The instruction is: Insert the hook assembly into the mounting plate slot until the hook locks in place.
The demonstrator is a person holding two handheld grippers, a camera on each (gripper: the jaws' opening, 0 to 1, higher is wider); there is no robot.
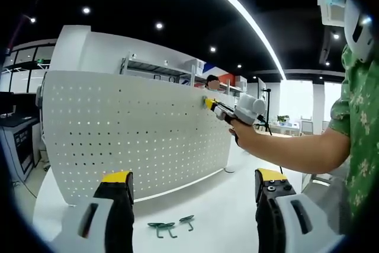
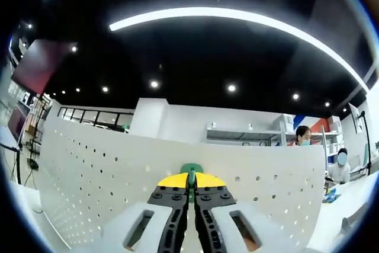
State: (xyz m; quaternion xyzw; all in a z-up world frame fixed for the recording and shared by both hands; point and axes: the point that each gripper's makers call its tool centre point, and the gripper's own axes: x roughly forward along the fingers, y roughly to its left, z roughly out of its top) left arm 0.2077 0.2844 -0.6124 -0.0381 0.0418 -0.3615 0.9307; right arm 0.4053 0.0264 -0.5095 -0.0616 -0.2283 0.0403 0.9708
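- The right gripper is pinching a green hook between its yellow-tipped jaws, which are pressed together around it with only a thin seam showing between them.
- The hook's rounded green top is poking out just beyond the jaw tips, right up against the white pegboard, which is standing directly ahead of this gripper; whether the hook is already seated in a hole, I cannot tell.
- In the left gripper view the right gripper is appearing ahead and to the right, held by a hand, with its yellow tip touching the upper right part of the pegboard.
- The left gripper is hanging with its jaws spread wide apart, holding nothing, its yellow tips standing well clear of the board.
- Between those spread jaws, and low near them, more green hooks are lying loose on the white table, just in front of the foot of the pegboard.
- The pegboard is standing upright on the table, stretching from far left of the left gripper across to the right gripper's tip.
- A forearm with a green patterned sleeve is reaching in from the right of the left gripper toward the board.
- Beyond the board, to the right of the right gripper, two people are sitting in front of shelving.
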